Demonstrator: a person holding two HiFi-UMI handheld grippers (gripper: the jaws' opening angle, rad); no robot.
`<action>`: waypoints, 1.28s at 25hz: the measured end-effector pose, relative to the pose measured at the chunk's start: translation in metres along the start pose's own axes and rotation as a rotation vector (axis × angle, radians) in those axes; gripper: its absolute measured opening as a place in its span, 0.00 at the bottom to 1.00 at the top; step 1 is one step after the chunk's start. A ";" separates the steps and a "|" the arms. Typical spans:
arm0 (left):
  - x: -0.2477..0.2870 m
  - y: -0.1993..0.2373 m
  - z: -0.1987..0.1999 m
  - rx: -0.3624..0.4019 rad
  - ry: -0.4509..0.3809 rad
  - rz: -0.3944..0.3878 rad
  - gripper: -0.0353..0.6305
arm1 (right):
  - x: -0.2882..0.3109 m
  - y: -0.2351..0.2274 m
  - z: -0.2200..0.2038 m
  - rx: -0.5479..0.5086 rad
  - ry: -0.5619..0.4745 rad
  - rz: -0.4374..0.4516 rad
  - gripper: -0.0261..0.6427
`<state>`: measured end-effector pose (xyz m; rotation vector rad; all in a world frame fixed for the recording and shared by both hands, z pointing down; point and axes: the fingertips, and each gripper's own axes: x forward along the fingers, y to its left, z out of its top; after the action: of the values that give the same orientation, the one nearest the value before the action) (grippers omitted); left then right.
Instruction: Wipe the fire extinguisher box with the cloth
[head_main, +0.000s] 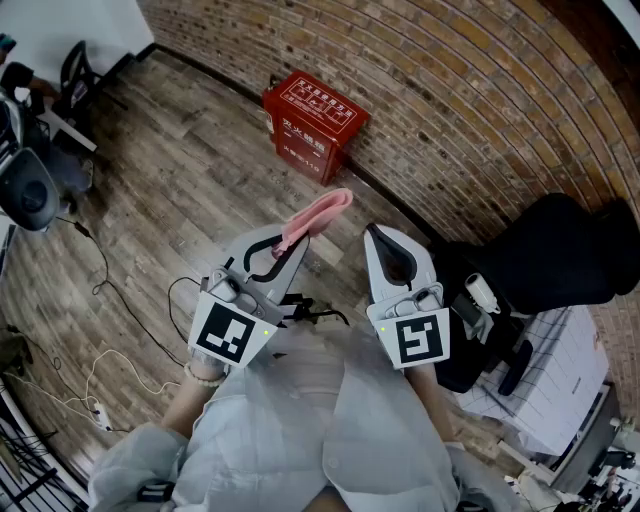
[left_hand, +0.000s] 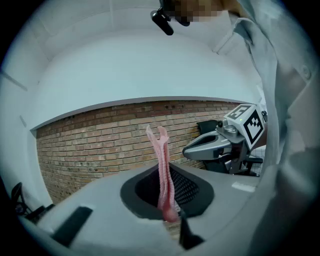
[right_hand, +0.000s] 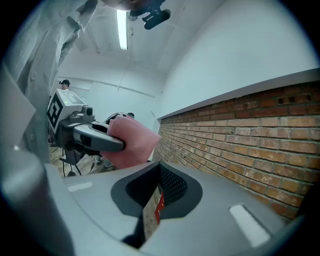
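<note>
left gripper (head_main: 292, 243) jaws pinching pink cloth (head_main: 320, 213), cloth sticking out past the tips; right gripper (head_main: 376, 233) jaws pressed together, empty; red fire extinguisher box (head_main: 312, 123) on wood floor (head_main: 170, 170), against brick wall (head_main: 450, 90), well apart from both grippers

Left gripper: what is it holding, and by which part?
The pink cloth, pinched by its lower end between the left gripper's jaws; the rest stands free.
</note>
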<state>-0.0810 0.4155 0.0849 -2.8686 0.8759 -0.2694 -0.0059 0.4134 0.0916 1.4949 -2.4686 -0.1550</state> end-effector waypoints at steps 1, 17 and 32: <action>0.000 0.001 0.000 0.002 0.000 -0.001 0.07 | 0.001 0.000 0.001 0.000 -0.001 0.000 0.05; -0.004 0.003 -0.001 -0.011 -0.012 -0.011 0.07 | 0.000 0.004 0.002 0.017 0.001 -0.016 0.05; -0.047 0.026 -0.007 0.033 -0.042 -0.029 0.07 | 0.010 0.040 0.012 0.000 -0.006 -0.090 0.05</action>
<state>-0.1351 0.4205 0.0810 -2.8476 0.8161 -0.2236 -0.0476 0.4228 0.0899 1.6090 -2.4070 -0.1768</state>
